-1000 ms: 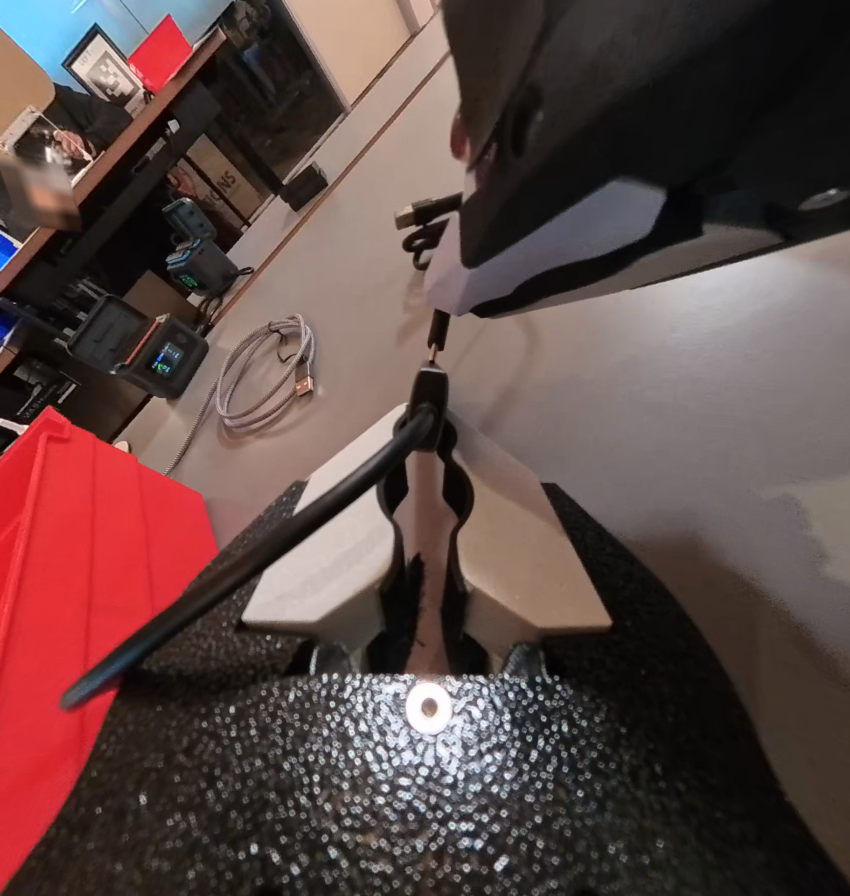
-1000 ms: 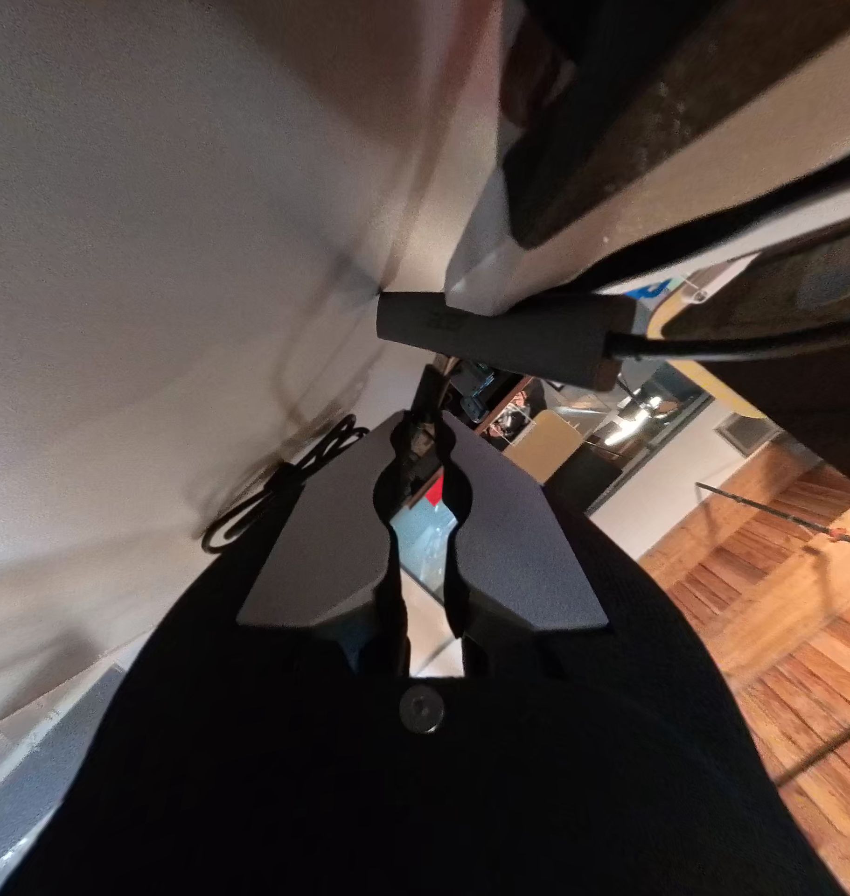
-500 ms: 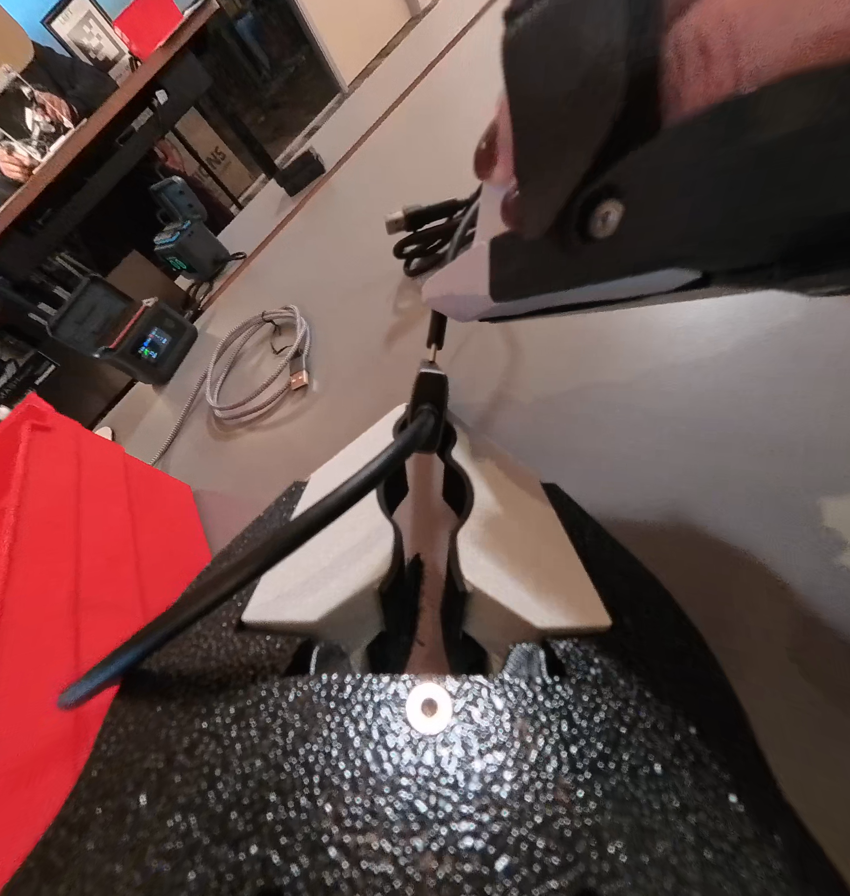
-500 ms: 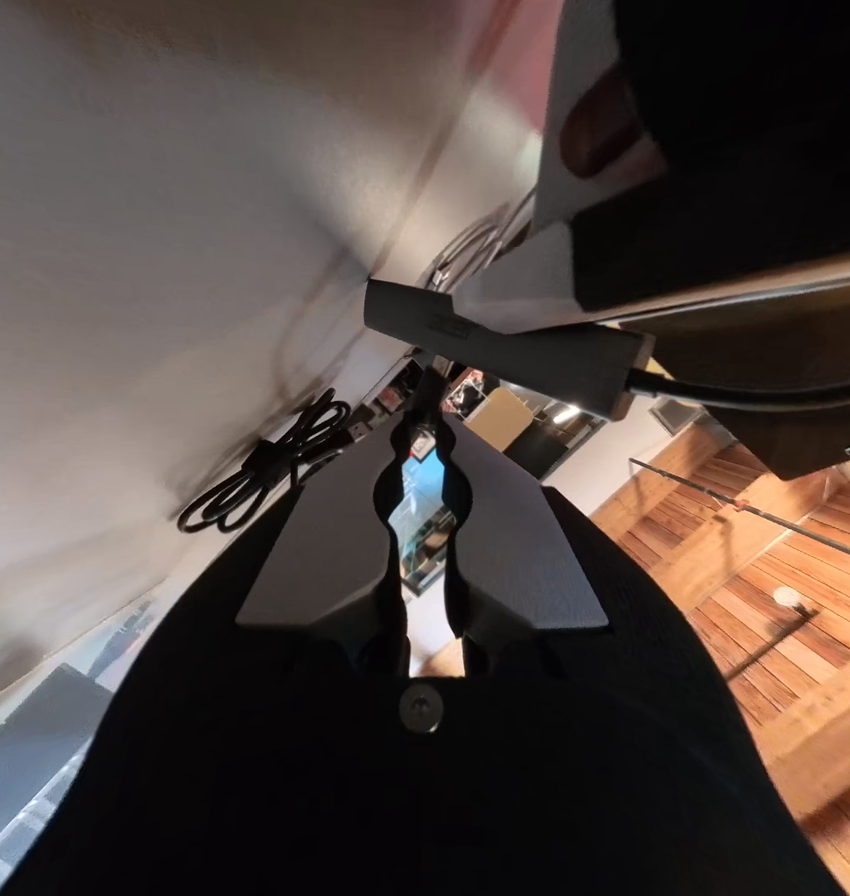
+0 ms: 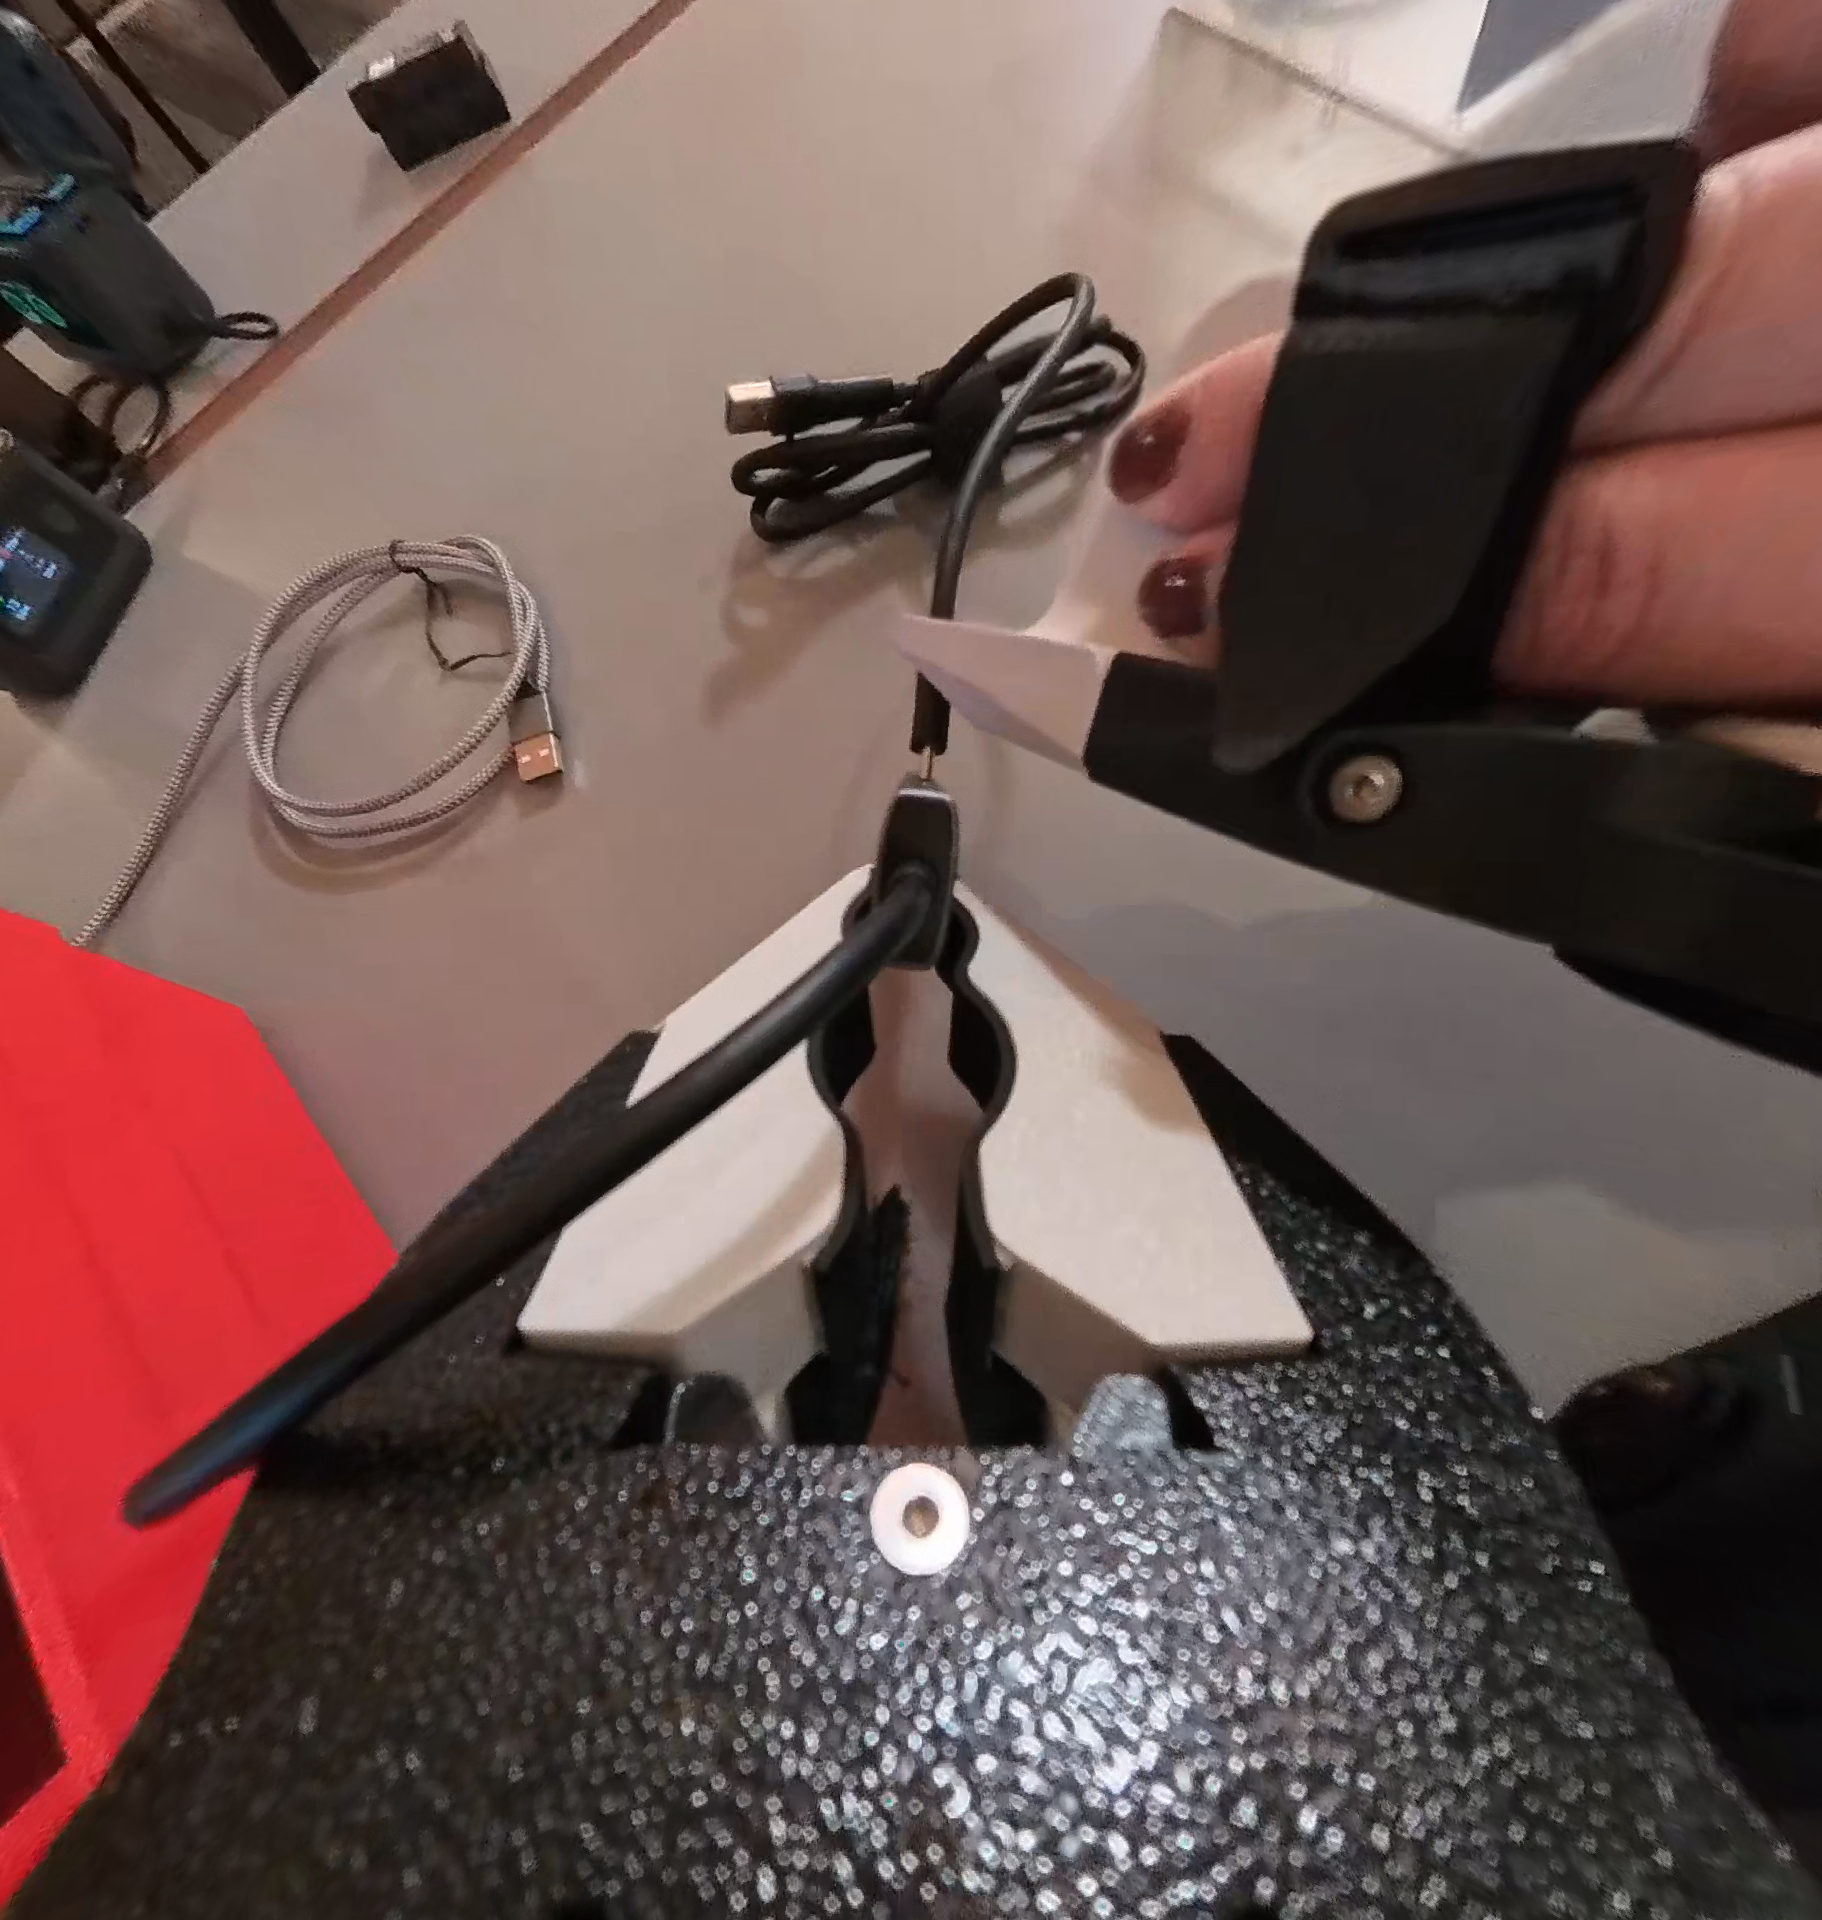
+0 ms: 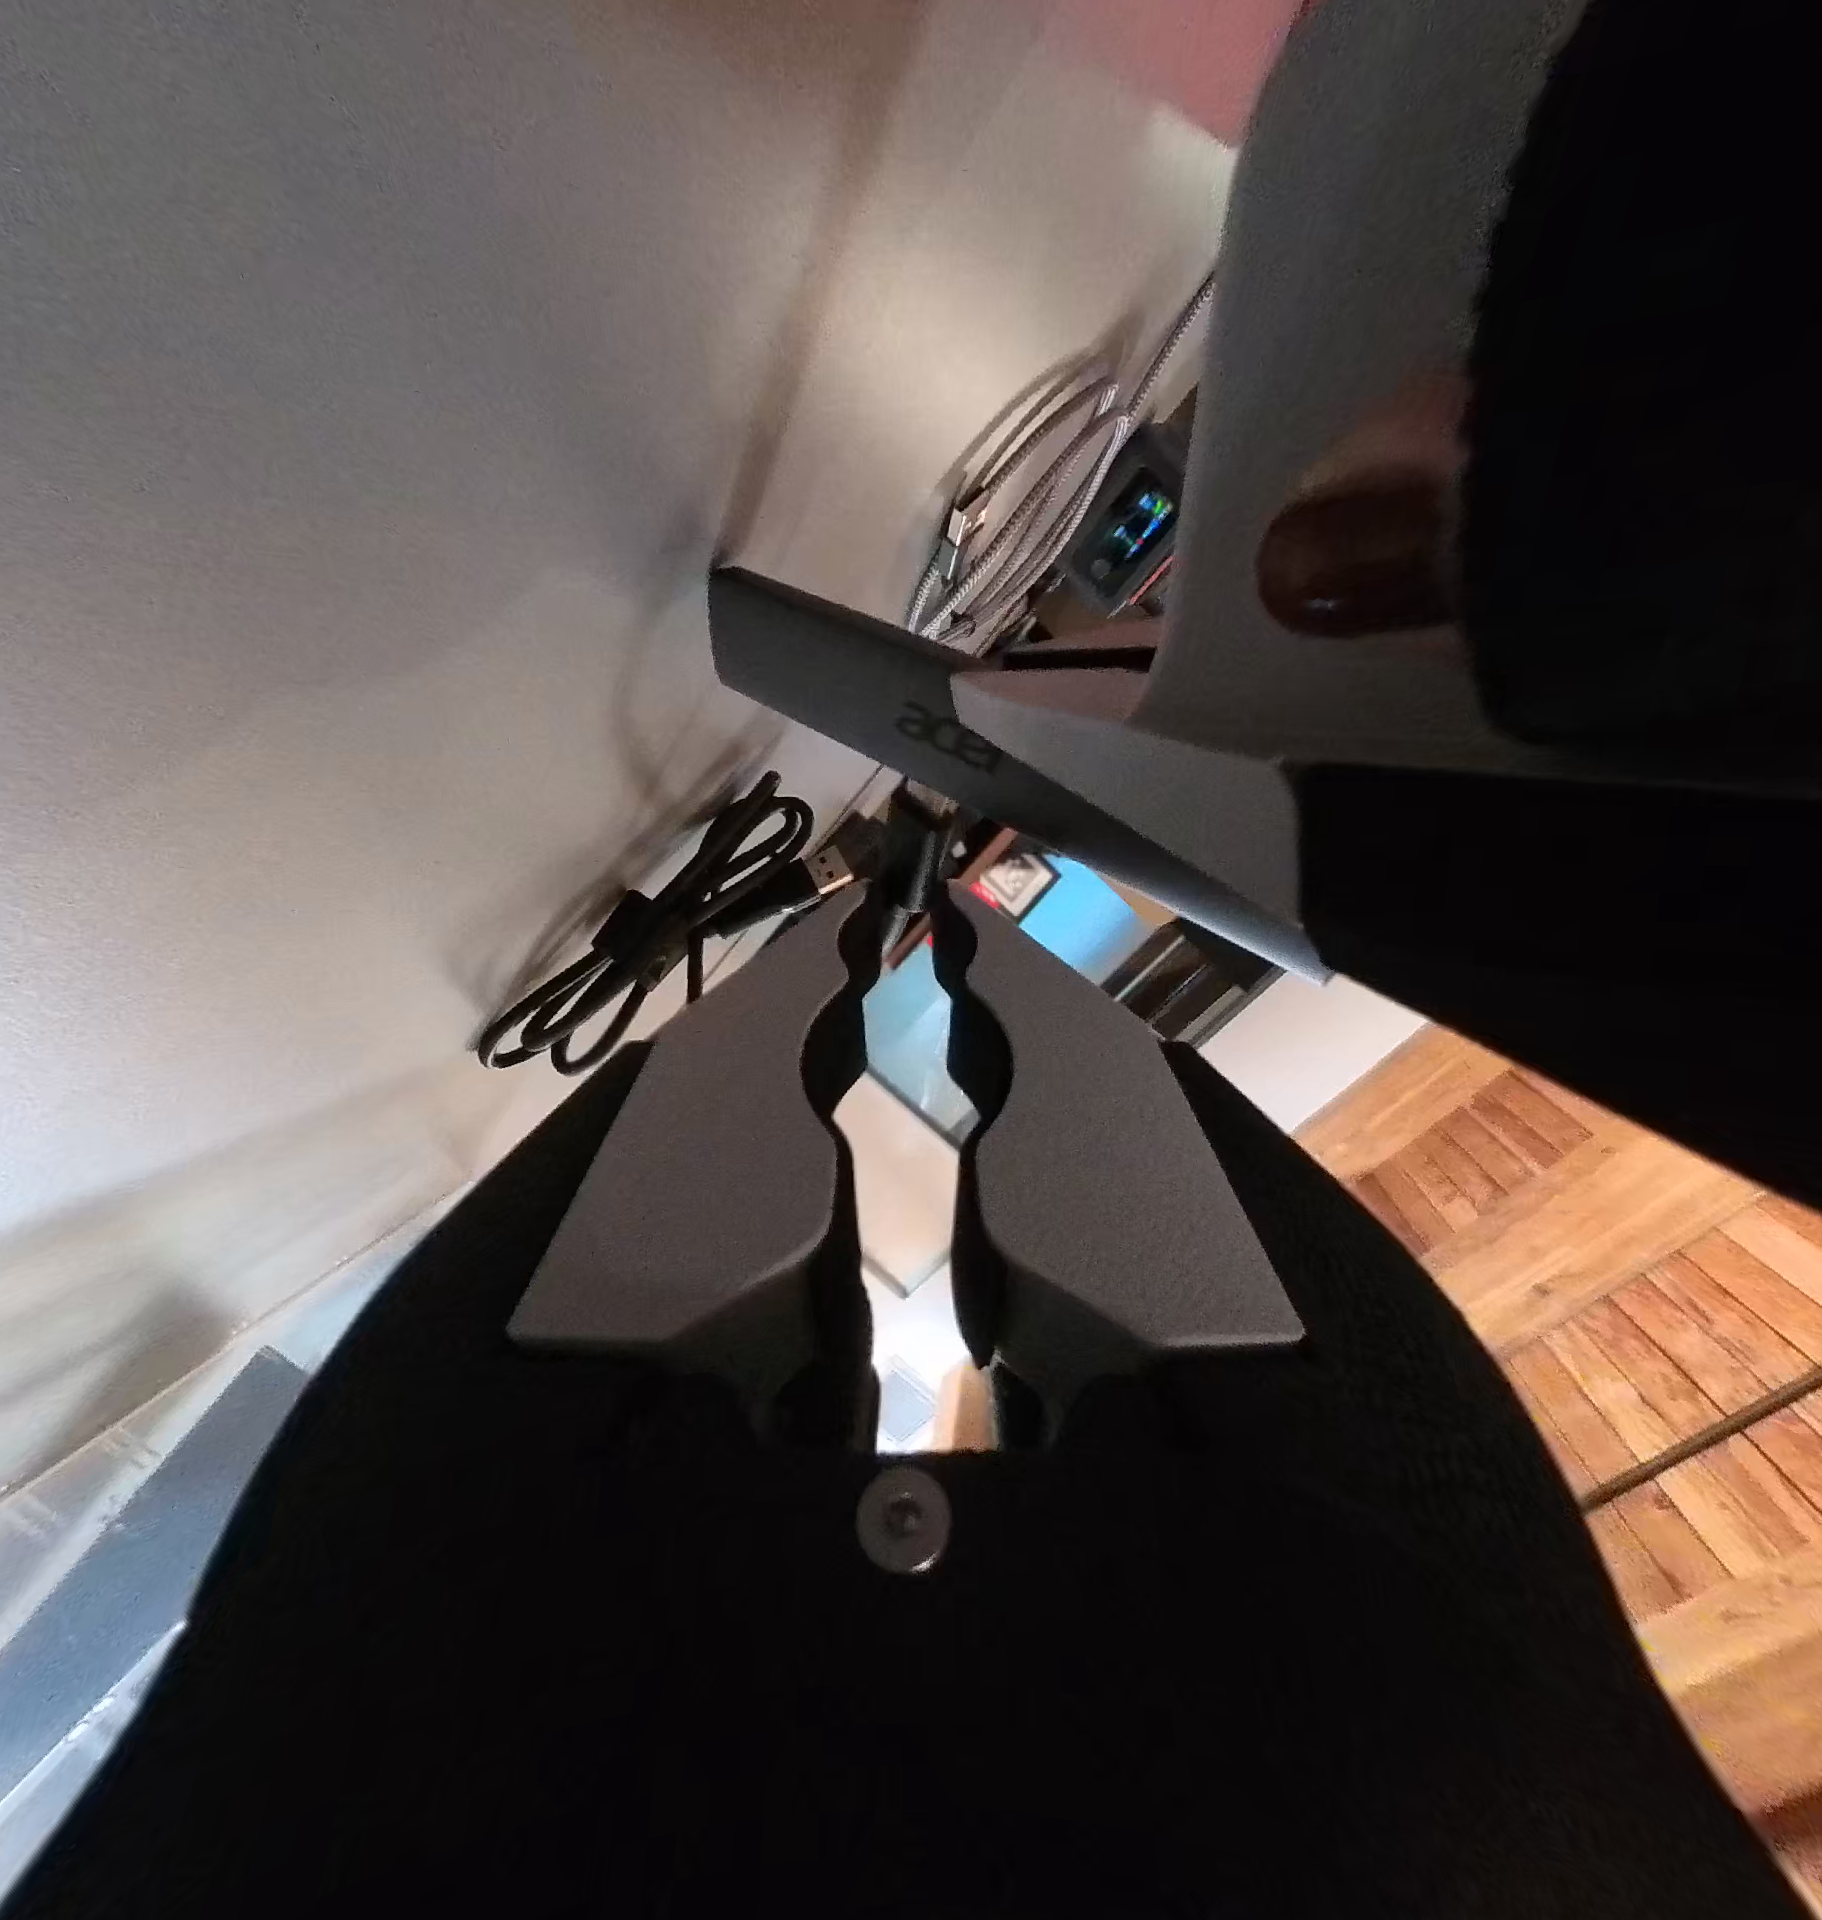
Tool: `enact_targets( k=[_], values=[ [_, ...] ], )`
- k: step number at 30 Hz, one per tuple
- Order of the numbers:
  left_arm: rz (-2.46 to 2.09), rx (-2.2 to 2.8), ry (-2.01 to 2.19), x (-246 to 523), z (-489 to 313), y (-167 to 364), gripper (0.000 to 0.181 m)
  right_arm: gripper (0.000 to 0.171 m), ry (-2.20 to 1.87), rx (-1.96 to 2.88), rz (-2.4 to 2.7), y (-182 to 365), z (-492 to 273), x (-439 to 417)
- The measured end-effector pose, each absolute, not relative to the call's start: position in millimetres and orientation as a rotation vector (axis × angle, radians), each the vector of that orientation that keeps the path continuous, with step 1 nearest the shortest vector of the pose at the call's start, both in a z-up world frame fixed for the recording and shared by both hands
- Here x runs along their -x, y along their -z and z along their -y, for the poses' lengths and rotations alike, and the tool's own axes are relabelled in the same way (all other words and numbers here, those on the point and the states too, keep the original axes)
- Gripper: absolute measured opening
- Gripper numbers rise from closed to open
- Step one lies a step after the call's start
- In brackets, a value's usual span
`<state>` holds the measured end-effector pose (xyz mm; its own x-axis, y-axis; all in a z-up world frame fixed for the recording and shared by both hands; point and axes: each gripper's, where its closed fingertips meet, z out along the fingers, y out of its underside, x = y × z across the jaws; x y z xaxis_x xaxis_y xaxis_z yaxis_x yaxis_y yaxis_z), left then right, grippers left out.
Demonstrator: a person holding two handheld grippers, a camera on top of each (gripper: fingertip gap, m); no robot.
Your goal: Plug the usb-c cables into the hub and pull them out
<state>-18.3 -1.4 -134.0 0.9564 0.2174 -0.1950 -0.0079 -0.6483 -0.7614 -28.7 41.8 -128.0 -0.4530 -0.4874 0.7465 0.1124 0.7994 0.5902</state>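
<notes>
The left tongs (image 5: 922, 914) pinch the hub (image 5: 922, 831) at their tips, and the hub's black cord (image 5: 533, 1174) runs back over one finger. The right tongs (image 6: 902, 914) grip the plug (image 6: 912, 857) of a black cable (image 5: 964, 488), just below the grey hub. The plug's tip sits right at the hub. More black cable (image 5: 917, 436) and a grey cable (image 5: 398, 686) lie coiled on the worktop (image 5: 626, 260).
</notes>
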Motion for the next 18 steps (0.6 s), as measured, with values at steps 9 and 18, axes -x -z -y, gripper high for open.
enact_targets(
  k=[9, 18],
  values=[
    [0.128, 2.298, -0.379, 19.3, -3.7, 132.6, 0.005, 0.006, 0.692, -0.26, 1.932, 126.1, -40.3, 27.0],
    [0.08, 2.271, -0.399, 18.2, -4.0, 133.5, 0.005, 0.005, 0.632, -0.281, 1.94, 126.9, -38.9, 23.9]
  ],
)
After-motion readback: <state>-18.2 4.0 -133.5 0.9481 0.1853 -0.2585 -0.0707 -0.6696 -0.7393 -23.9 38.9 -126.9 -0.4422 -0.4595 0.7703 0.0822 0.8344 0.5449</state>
